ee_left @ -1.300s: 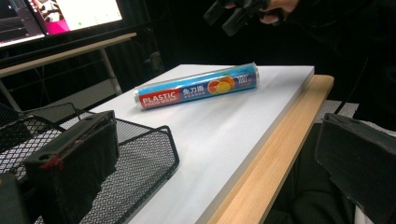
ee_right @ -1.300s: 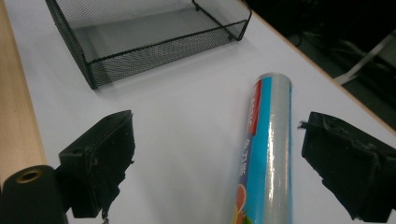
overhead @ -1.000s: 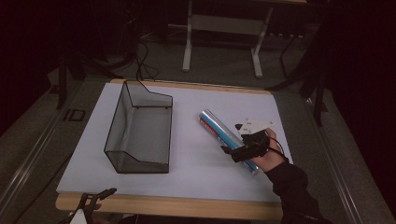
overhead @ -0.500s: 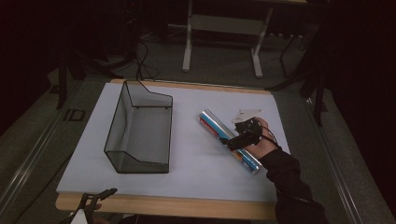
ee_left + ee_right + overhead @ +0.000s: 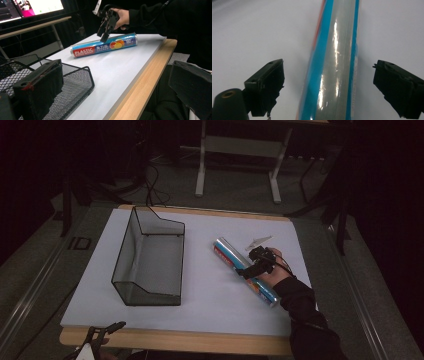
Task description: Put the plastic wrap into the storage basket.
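Observation:
A roll of plastic wrap in a blue, red and silver sleeve lies on the white table top, right of centre. My right gripper hovers just over the roll's middle, open, one jaw to each side of the roll without touching it. From the left gripper view, the roll lies across the table with the right gripper tipped down over it. My left gripper is low at the table's near left edge, open, with nothing between its jaws.
A black wire-mesh basket stands left of centre, its near corner close to my left gripper. A small pale flat object lies behind the roll. The wooden table edge runs along the front.
My right gripper has moved forward along the table and come down over the middle of the roll, jaws still apart. The left gripper has stayed where it was.

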A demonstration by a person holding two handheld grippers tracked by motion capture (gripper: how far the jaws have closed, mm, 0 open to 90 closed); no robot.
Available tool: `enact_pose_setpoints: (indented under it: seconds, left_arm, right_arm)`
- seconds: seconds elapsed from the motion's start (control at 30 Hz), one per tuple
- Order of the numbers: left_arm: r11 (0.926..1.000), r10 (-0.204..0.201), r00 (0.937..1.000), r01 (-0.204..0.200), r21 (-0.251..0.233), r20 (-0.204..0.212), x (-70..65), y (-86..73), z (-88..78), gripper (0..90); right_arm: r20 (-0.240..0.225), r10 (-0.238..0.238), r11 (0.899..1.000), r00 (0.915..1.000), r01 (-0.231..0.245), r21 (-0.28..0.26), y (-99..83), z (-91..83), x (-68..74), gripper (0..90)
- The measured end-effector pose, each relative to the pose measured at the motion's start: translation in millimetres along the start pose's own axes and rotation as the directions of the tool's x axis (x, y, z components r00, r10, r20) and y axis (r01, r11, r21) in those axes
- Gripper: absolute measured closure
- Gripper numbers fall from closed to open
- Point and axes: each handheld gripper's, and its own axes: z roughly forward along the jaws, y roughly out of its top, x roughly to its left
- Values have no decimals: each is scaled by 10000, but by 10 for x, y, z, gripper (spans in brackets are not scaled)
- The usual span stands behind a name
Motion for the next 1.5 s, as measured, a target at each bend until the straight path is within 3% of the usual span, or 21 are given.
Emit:
enact_pose_setpoints:
  seconds: [0.17, 0.3, 0.5, 0.53, 0.57, 0.63, 0.67, 0.73, 0.77, 0.8, 0.87, 0.97, 1.0, 1.03, 1.2, 1.33, 1.5]
  left_arm:
    - [10000, -6, 10000, 6, 25, 18, -1, -2, 3, 3]
    - [10000, -30, 10000, 30, -27, -17, 3, -1, -3, 3]
    - [10000, -23, 10000, 23, 19, 42, 1, -4, 2, 3]
    - [10000, -16, 10000, 16, 37, 47, 1, -4, 2, 3]
    - [10000, -21, 10000, 21, 40, 55, 0, -5, 3, 3]
    - [10000, -20, 10000, 20, 48, 66, -1, -5, 6, 3]
    - [10000, -16, 10000, 16, 48, 72, -1, -5, 6, 3]
    - [10000, -23, 10000, 23, 56, 81, 0, -6, 7, 3]
    - [10000, -23, 10000, 23, 56, 81, 0, -6, 7, 3]
    - [10000, -27, 10000, 26, 58, 83, 1, -6, 9, 3]
    - [10000, -16, 10000, 16, 59, 89, -1, -5, 9, 3]
    - [10000, -13, 10000, 13, 65, 91, -4, -6, 10, 3]
    - [9999, 15, 10000, -16, 111, 91, -4, -7, 13, 3]
    - [9999, 19, 10000, -20, 115, 88, -4, -7, 14, 3]
    - [9999, -16, 10000, 15, 107, 76, 7, -10, 14, 3]
    - [9999, 29, 10000, -30, 138, 83, 2, -10, 16, 3]
    - [9999, 17, 10000, -18, 125, 73, 4, -10, 15, 3]
  right_arm:
    - [-142, 144, 9970, 9998, -133, 768, 10, 142, -46, 128]
    - [-223, 233, 9949, 9995, -210, 988, 31, 196, -62, 145]
    - [-173, 407, 9834, 9990, -370, 1779, 103, 310, -75, 150]
    - [-224, 446, 9795, 9988, -393, 1976, 115, 334, -78, 151]
    - [-115, 515, 9694, 9986, -472, 2410, 134, 380, -84, 180]
    - [-100, 530, 9656, 9985, -487, 2555, 140, 396, -89, 183]
    - [-169, 812, 9569, 9966, -732, 2810, 150, 423, -112, 208]
    - [-197, 852, 9487, 9962, -750, 3073, 158, 443, -117, 208]
    - [-205, 977, 9398, 9950, -854, 3310, 162, 463, -112, 218]
    - [-205, 977, 9398, 9950, -854, 3310, 162, 463, -112, 218]
    - [-151, 637, 9197, 9979, -529, 3891, 177, 524, -59, 246]
    - [-150, 643, 9151, 9978, -530, 3997, 195, 524, -47, 276]
    - [185, 1083, 9018, 9940, -1060, 4190, 233, 531, -35, 300]
    - [258, 1192, 9002, 9925, -1190, 4190, 238, 532, -34, 303]
    - [459, 1390, 9001, 9892, -1456, 4107, 255, 509, -22, 313]
    - [511, 1783, 9149, 9826, -1847, 3591, 298, 434, -50, 314]
    - [523, 1823, 9274, 9819, -1893, 3225, 387, 306, -58, 315]
